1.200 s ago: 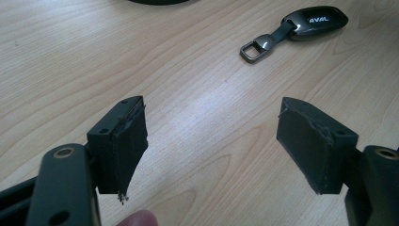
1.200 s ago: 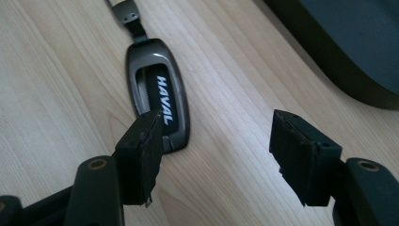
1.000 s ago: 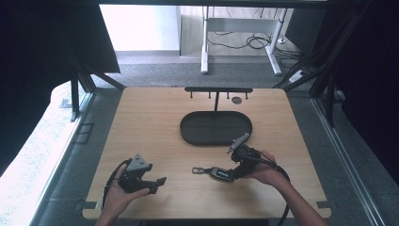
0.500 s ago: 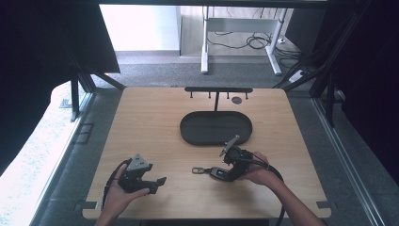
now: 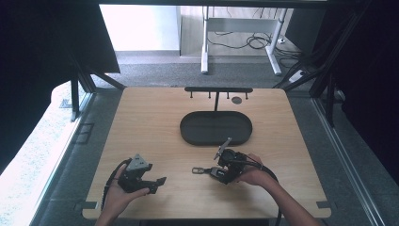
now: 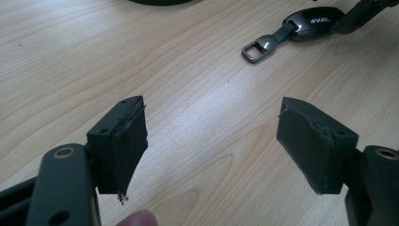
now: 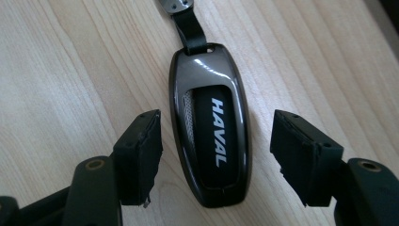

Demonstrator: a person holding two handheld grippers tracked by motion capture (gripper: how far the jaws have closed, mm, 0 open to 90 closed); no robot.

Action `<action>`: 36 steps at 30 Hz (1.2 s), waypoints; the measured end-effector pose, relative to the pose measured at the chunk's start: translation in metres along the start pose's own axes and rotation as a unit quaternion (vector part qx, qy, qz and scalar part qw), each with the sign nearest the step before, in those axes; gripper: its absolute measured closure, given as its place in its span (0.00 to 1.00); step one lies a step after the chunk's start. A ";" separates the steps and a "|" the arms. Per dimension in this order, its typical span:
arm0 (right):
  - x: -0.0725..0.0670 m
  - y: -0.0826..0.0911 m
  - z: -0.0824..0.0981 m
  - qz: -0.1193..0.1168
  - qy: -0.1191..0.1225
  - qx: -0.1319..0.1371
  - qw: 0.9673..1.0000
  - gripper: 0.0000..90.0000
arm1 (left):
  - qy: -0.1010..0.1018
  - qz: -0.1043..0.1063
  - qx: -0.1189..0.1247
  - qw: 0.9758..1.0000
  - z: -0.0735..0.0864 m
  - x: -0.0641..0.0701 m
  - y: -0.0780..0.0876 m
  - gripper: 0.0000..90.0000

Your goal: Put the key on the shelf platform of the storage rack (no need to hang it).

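Starting at the left, the left tongs [image 5: 160, 181] sit idle near the front edge of the surface [image 5: 141, 122], jaws spread wide with nothing but bare wood between them. In the left gripper view the key fob [image 6: 310, 21] lies well ahead and off to the right of those tongs, its strap and metal loop [image 6: 256, 49] pointing back toward them.

Moving right, the right tongs [image 7: 216, 160] are where the action is: jaws spread, one on each long side of the fob [image 7: 210, 122], neither pad touching it yet. The fob lies flat on the wood right between them, strap end pointing away from the tongs.

Now, how will it handle? It looks like a small, light, rigid shell with a glossy polished rim, so I'd call it slippery: a pinch on those rounded, shiny flanks could squirt it out forward. The best hold looks to be across the middle of the body, pads square on the two long sides, low against the surface. The strap is soft and floppy, the loop will dangle, so neither makes a steady handle.

Beyond the right tongs, the dark oval tray [image 5: 188, 136] waits, with the hook rack [image 5: 219, 89] behind it.
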State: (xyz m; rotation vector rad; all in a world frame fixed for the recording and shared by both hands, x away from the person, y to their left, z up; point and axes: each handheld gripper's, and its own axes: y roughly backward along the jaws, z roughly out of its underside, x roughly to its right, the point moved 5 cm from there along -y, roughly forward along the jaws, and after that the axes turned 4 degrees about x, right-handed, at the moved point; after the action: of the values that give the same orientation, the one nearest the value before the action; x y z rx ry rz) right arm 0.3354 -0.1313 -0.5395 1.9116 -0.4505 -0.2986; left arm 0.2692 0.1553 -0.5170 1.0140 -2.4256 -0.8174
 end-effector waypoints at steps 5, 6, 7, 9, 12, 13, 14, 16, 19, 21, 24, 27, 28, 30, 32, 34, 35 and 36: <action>-0.001 -0.007 -0.001 -0.002 0.003 -0.011 1.000 0.39 | -0.002 0.001 -0.001 1.000 0.000 0.000 0.000 0.28; -0.001 -0.008 -0.001 -0.002 0.005 -0.013 1.000 0.39 | -0.002 0.001 -0.001 1.000 0.000 0.000 0.000 0.28; -0.002 -0.009 -0.002 -0.002 0.003 -0.015 1.000 0.39 | -0.003 0.001 -0.001 1.000 0.000 0.000 0.000 0.28; -0.002 -0.011 -0.002 -0.003 0.004 -0.017 1.000 0.40 | -0.003 0.001 -0.001 1.000 0.000 0.000 0.000 0.28; -0.003 -0.014 -0.003 -0.004 0.005 -0.021 1.000 0.42 | -0.002 0.000 -0.002 1.000 0.000 0.000 -0.001 0.28; -0.002 -0.016 -0.004 -0.005 0.004 -0.024 1.000 0.43 | -0.001 0.000 -0.002 1.000 0.000 0.000 -0.001 0.28; -0.002 -0.016 -0.004 -0.005 0.004 -0.024 1.000 0.45 | -0.001 0.000 -0.002 1.000 0.000 0.000 -0.001 0.28; -0.002 -0.017 -0.003 -0.005 0.005 -0.027 1.000 0.46 | 0.000 0.001 -0.002 1.000 0.000 0.000 -0.001 0.28; -0.002 -0.017 -0.004 -0.006 0.006 -0.025 1.000 0.49 | -0.001 0.000 -0.002 1.000 0.000 0.000 -0.001 0.28; -0.002 -0.017 -0.005 -0.006 0.007 -0.024 1.000 0.51 | 0.000 0.000 -0.002 1.000 0.000 0.000 -0.001 0.28; -0.003 -0.016 -0.005 -0.006 0.009 -0.026 1.000 0.52 | 0.000 0.000 -0.001 1.000 0.000 0.001 -0.001 0.28; -0.003 -0.016 -0.005 -0.006 0.012 -0.028 1.000 0.53 | 0.000 -0.001 -0.002 1.000 0.000 0.001 -0.001 0.28; -0.003 -0.016 -0.005 -0.007 0.011 -0.030 0.999 0.54 | 0.000 -0.001 -0.001 1.000 0.000 0.001 -0.001 0.28; -0.004 -0.016 -0.006 -0.006 0.013 -0.033 0.999 0.54 | 0.000 0.000 -0.002 1.000 0.000 0.001 -0.001 0.28; -0.004 -0.016 -0.006 -0.004 0.013 -0.035 0.999 0.54 | 0.000 0.000 -0.002 1.000 0.000 0.001 -0.001 0.28; -0.005 -0.016 -0.006 0.005 0.018 -0.038 0.999 0.54 | -0.001 -0.001 -0.001 1.000 0.000 0.001 -0.001 0.28; -0.006 -0.015 -0.006 0.008 0.020 -0.041 0.999 0.54 | 0.000 -0.001 -0.001 1.000 0.000 0.001 -0.001 0.28; -0.007 -0.014 -0.007 0.009 0.025 -0.039 0.999 0.54 | 0.000 -0.001 -0.001 1.000 0.000 0.000 -0.001 0.28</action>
State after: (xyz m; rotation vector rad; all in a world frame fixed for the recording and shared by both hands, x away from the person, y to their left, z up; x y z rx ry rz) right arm 0.3347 -0.1180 -0.5499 1.8330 -0.4173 -0.2531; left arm 0.2693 0.1547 -0.5177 1.0152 -2.4236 -0.8215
